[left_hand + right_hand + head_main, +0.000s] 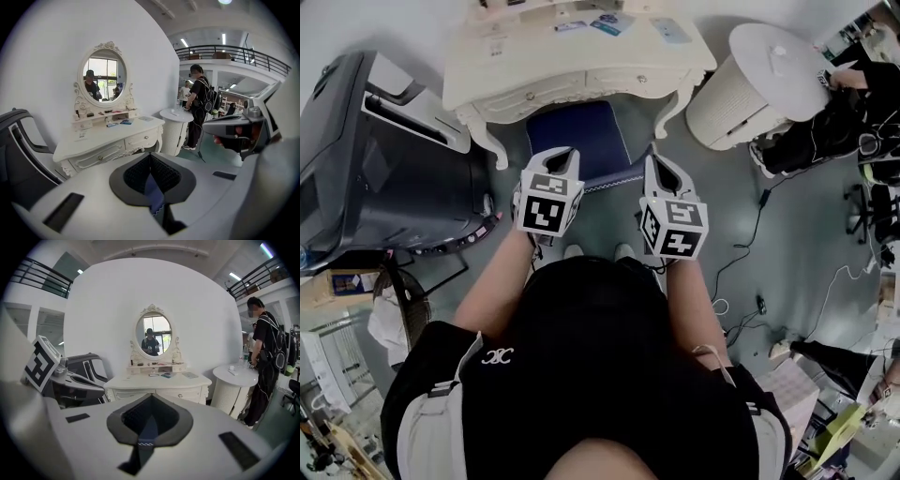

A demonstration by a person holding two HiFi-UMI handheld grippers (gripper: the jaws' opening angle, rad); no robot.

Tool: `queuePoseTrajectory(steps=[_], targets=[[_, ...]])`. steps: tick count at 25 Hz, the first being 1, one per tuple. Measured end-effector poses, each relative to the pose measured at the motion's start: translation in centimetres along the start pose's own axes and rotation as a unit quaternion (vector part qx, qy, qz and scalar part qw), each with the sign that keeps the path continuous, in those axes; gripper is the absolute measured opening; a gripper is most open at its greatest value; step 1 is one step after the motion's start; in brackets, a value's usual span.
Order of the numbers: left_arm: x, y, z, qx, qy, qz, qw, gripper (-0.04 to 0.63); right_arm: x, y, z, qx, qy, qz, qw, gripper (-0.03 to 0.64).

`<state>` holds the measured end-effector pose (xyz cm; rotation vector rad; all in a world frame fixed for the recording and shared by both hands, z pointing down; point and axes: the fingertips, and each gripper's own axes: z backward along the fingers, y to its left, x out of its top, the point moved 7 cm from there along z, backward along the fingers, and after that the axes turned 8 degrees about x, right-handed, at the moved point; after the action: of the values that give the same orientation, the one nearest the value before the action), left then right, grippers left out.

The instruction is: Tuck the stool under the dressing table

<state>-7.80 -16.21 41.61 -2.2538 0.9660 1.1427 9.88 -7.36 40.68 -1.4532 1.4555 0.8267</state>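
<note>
While my left gripper (563,157) and right gripper (660,167) each clamp the near edge of the stool (577,131), which sits half under the dressing table (525,58), I should push evenly and level so it slides in straight.

HIDDEN | stool (577,139): far end under table (534,66), legs unseen, near edge behind left gripper (562,157) and right gripper (661,167) | TOO SMALL | items (609,23) on table top: kind unclear
</note>
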Motion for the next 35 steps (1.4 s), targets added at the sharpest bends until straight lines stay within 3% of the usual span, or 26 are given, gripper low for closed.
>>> queuePoseTrajectory(steps=[7,11,15,18,22,26,29,35], targets=[[-1.3,0.5,-1.1,0.045,0.050,0.015,0.9976,0.008,0.7,-4.0,-3.2,0.075,0.040,0.030,0.996,0.009],[-3.5,0.8,-1.3,0.045,0.072,0.015,0.9962,0.008,0.2,-5.1,-5.0,0.130,0.079,0.053,0.987,0.009],[-5.8,0.9,-0.6,0.026,0.086,0.011,0.9959,0.009,-2.2,-5.4,-5.6,0.220,0.135,0.082,0.963,0.019],[-7.8,0.9,0.1,0.012,0.113,0.007,0.9935,0.034,-4.4,-5.5,-6.0,0.261,0.175,0.137,0.939,0.146],[-10.6,-0.2,-0.1,-0.008,0.164,-0.020,0.9863,0.206,-7.1,-6.0,-6.8,0.277,0.235,0.164,0.917,0.217],[-12.8,-0.5,-0.6,0.013,0.196,-0.040,0.9797,0.216,-9.4,-5.7,-7.5,0.283,0.294,0.201,0.891,0.256],[-13.8,-0.2,-1.4,0.020,0.204,-0.031,0.9783,0.216,-10.3,-5.6,-8.2,0.268,0.303,0.216,0.889,0.258],[-14.7,0.4,-3.0,0.028,0.217,-0.052,0.9744,0.216,-12.1,-5.6,-9.2,0.231,0.325,0.249,0.883,0.258]])
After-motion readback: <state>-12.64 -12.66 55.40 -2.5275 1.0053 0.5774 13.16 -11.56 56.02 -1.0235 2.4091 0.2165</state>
